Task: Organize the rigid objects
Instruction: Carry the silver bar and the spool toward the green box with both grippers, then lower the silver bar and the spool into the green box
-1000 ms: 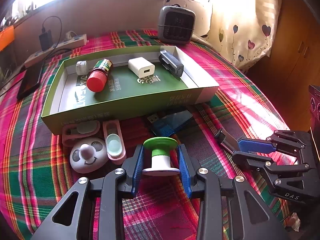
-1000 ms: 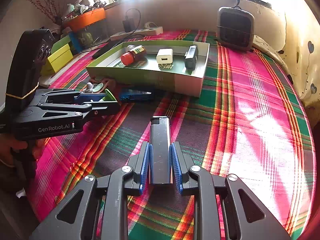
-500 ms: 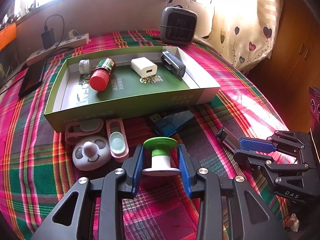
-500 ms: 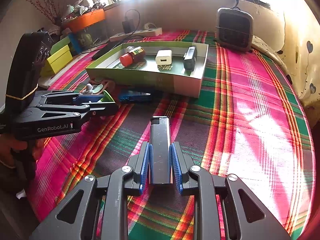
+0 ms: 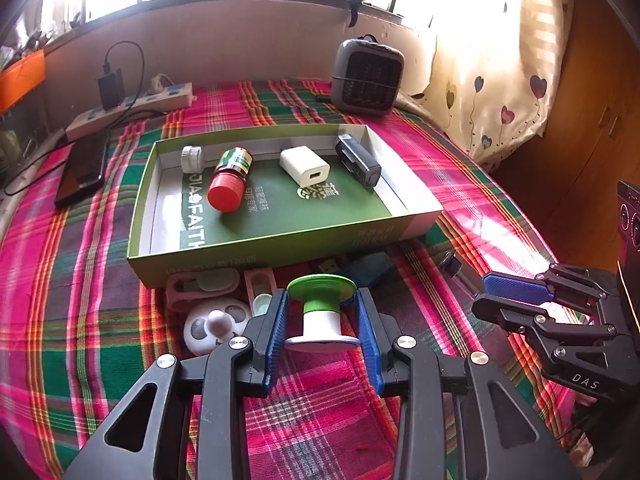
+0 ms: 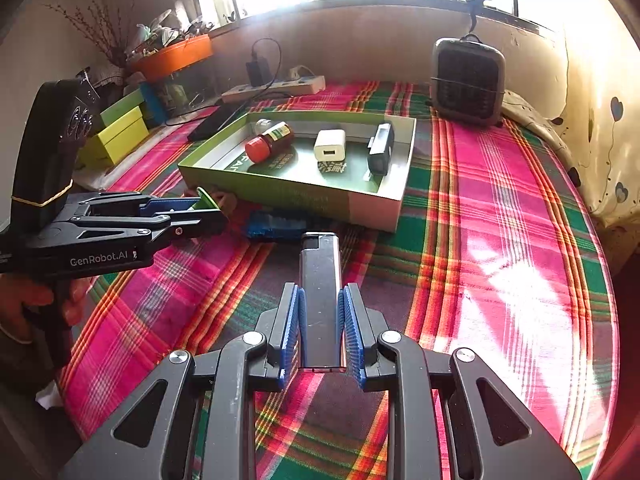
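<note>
Left gripper (image 5: 322, 334) is clamped on a green-and-white spool-shaped piece (image 5: 321, 312): green disc on top, white waist, wide white base. The blue pads (image 5: 277, 330) pinch the two flanges, not the waist. It sits just above the plaid cloth (image 5: 60, 280), in front of the green tray (image 5: 192, 258). It looks like hard plastic, so light and stiff with no give. The pads only meet rounded rims, so I'd expect it to pivot if tilted; keep it upright. Gripping lower on the base flange would be steadier.

Right gripper (image 6: 321, 328) is closed on a silver lighter (image 6: 320, 292), held lengthwise along the fingers, black cap end pointing at the tray (image 6: 372, 208). The pads sit on the long flat sides near the rear end, with most of the body sticking out forward. The metal-look shell is likely smooth and slippery, and heavier than the spool. The overhang gives it leverage to droop, though the ribbed pads help.

The tray already holds a red-capped bottle (image 5: 230, 184), a small white jar (image 5: 191, 159), a white charger (image 5: 305, 166) and a black device (image 5: 357, 159). The front half of the tray floor is free, enough for both pieces.

A blue USB stick (image 5: 360, 266), a panda-face piece (image 5: 214, 326) and pink clips (image 5: 200, 284) lie on the cloth near the tray's front wall.
</note>
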Available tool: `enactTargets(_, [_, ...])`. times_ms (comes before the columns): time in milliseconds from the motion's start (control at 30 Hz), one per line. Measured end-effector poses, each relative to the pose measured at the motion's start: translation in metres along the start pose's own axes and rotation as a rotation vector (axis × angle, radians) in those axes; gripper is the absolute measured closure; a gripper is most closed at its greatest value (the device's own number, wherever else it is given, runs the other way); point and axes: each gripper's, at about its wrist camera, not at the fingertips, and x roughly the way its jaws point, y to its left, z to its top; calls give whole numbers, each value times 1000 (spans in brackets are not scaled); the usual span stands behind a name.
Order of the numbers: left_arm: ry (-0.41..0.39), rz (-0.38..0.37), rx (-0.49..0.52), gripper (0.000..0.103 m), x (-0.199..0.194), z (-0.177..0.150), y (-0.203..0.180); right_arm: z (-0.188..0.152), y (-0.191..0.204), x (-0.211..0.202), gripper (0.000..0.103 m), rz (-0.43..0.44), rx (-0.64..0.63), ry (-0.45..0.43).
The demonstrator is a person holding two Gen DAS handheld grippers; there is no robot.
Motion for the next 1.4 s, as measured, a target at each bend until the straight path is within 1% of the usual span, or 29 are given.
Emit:
enactTargets(267, [-27, 5, -8, 70, -4, 20, 12, 18, 1, 0, 79, -11, -2, -15])
enactTargets(633, [-42, 9, -36, 70, 4, 44, 30, 44, -5, 9, 79, -30, 19, -20])
enactTargets(900, [-43, 15, -49, 70, 10, 53, 40, 56, -9, 16, 79, -36, 29, -23])
enactTargets(1100, [-51, 12, -51, 70, 13, 59, 40, 65, -9, 22, 79, -44, 25, -25])
enactTargets(1400, [-41, 25, -57, 70, 29, 65, 41, 82, -10, 40, 79, -69, 28, -16])
